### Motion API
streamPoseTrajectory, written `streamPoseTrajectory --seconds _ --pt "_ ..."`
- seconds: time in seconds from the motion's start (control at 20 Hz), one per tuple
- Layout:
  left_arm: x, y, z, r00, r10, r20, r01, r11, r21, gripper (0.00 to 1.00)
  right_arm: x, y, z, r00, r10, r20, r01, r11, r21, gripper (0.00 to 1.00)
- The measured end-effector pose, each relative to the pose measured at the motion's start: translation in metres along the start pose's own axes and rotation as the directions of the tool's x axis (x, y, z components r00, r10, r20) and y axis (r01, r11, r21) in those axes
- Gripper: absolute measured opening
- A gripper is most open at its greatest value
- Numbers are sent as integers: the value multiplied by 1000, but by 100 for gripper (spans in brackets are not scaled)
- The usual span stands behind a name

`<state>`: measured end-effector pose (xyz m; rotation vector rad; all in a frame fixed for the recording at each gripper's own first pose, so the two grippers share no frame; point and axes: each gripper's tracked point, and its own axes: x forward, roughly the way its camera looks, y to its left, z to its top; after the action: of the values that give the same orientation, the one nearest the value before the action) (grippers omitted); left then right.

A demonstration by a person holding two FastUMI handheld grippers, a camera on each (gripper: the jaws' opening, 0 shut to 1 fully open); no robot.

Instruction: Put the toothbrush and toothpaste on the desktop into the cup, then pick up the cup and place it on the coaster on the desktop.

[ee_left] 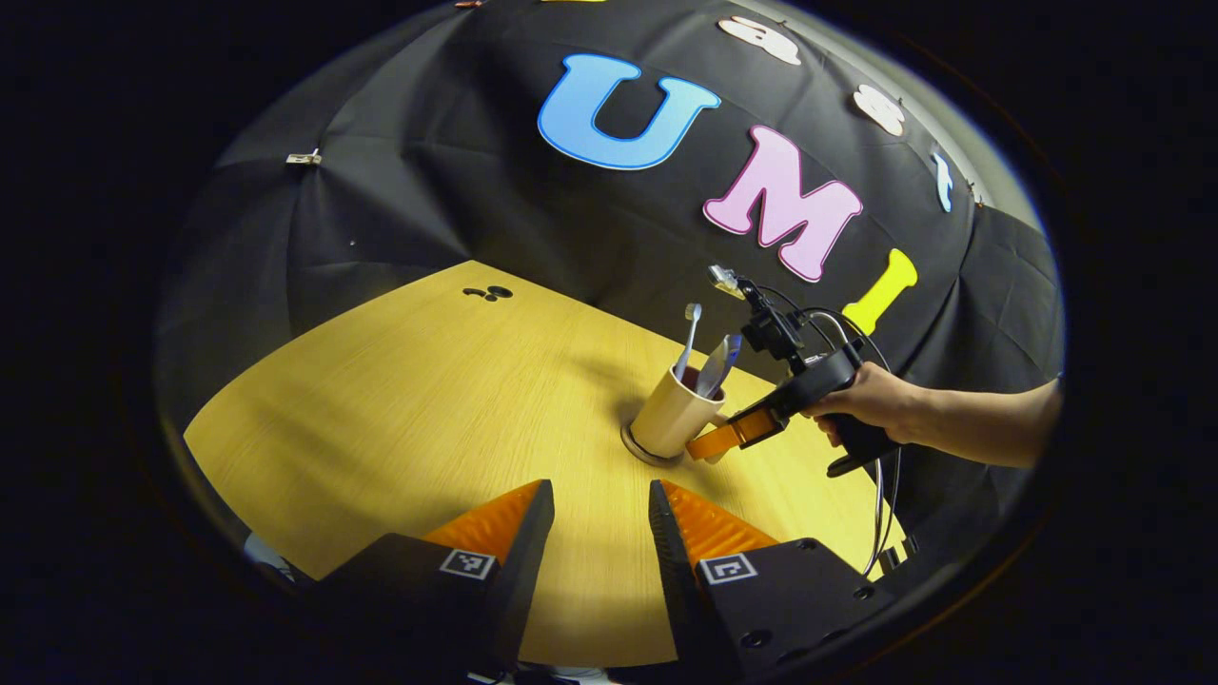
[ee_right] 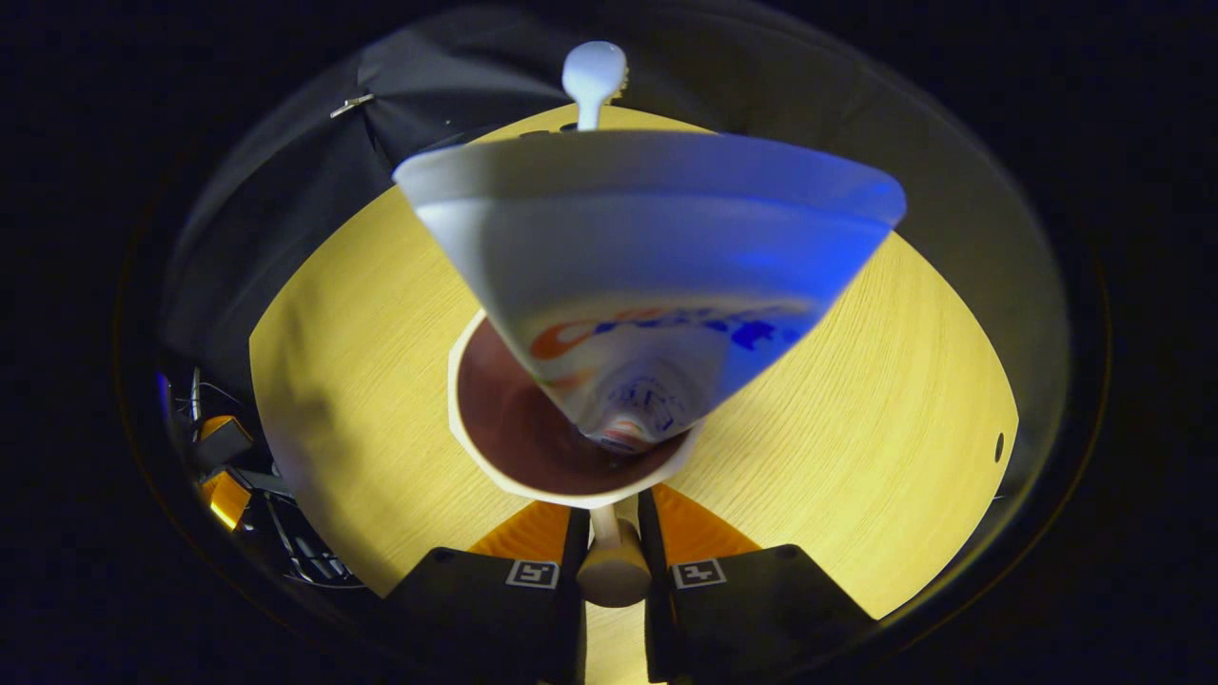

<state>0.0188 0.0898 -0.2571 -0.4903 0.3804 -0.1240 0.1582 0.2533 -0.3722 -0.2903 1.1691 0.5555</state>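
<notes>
Your right gripper (ee_right: 609, 533) has both fingers clamped on the cup's handle (ee_right: 611, 563), and the cup (ee_left: 674, 416) already holds the toothbrush (ee_left: 689, 333) and the toothpaste (ee_right: 657, 285), so what is left looks like the placing. In the left gripper view the cup sits on or just over the coaster (ee_left: 639, 451), towards the far right edge of the desk (ee_left: 419, 409); whether its base is fully down and centred cannot be told, since the cup leans a little there and hides most of the disc. Level the cup before you let go: a lean would bring it down on one edge of the coaster. The tube stands tall and wide above the rim and the brush leans out, so the load is probably top-heavy; move slowly and avoid any twist at the handle. Release only when you feel the base rest flat, then part the fingers gently and draw straight back along the handle so you do not drag the cup off. Your left gripper (ee_left: 601, 523) hangs over the near edge of the desk with its fingers apart and nothing between them; hold it well away from the cup.
</notes>
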Motion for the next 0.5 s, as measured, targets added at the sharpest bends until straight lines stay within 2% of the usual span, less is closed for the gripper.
streamPoseTrajectory --seconds 0.05,0.1,0.15,0.45,0.5 --pt "0 1 -2 1000 -2 -2 2 1000 -3 63 0 1 0 1000 -2 -4 2 1000 -4 28" --pt "1 1 -2 1000 -2 -5 2 1000 -6 63 2 2 0 1000 -2 -4 2 1000 -6 33" --pt "1 1 -3 1000 -4 -6 4 1000 -6 63 4 2 1 1000 -2 -1 2 1000 -5 28" --pt "4 2 -1 1000 -13 -9 13 1000 -9 63 1 -2 0 1000 -13 1 13 1000 4 31" --pt "4 1 0 1000 -17 -8 17 1000 -8 64 -4 0 -2 1000 -15 9 15 1000 0 27"
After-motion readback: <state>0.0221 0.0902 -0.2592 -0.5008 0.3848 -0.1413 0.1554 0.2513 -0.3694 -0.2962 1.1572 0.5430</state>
